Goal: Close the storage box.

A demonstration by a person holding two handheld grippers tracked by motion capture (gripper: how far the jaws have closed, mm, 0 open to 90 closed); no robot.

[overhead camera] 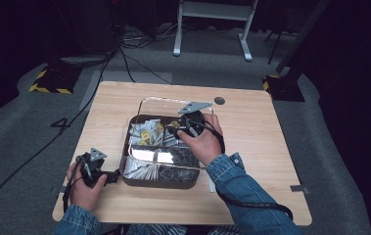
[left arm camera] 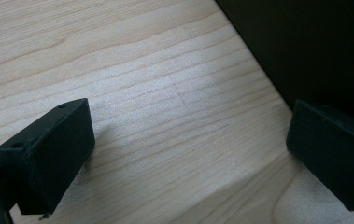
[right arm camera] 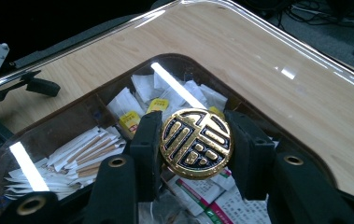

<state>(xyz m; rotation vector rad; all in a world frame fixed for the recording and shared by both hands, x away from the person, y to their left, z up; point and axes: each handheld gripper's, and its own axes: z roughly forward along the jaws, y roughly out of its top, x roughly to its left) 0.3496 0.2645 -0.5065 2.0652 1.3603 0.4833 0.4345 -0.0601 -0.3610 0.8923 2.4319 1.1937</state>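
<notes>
The right gripper (right arm camera: 196, 144) clamps a round gold-and-black knob (right arm camera: 196, 143), one black jaw pressed on each side of it. The knob sits at the centre of a clear lid (overhead camera: 146, 105), whose bright rim runs across the right gripper view from about ten o'clock round to three o'clock. In the high view the lid hangs tilted over a dark divided box (overhead camera: 159, 180) in the middle of the table (overhead camera: 251, 142), its far edge shifted toward twelve o'clock past the box wall, and the right gripper (overhead camera: 177, 128) is over the box's one o'clock corner with the right hand (overhead camera: 203, 143) behind it. Through the lid the box shows white sachets (right arm camera: 184, 88) and yellow-tagged packets (right arm camera: 129, 120) in a far compartment, paper-wrapped sticks (right arm camera: 79, 151) at about nine o'clock of the knob, and printed packets (right arm camera: 221, 203) at six o'clock. The left gripper (overhead camera: 114, 175) rests on the table at the box's eight o'clock corner, held by the left hand (overhead camera: 84, 188). In its own view the left gripper (left arm camera: 188, 154) has its jaws standing wide apart with bare wood between them, grasping nothing, and the dark box wall (left arm camera: 315, 51) rises at about two o'clock.
</notes>
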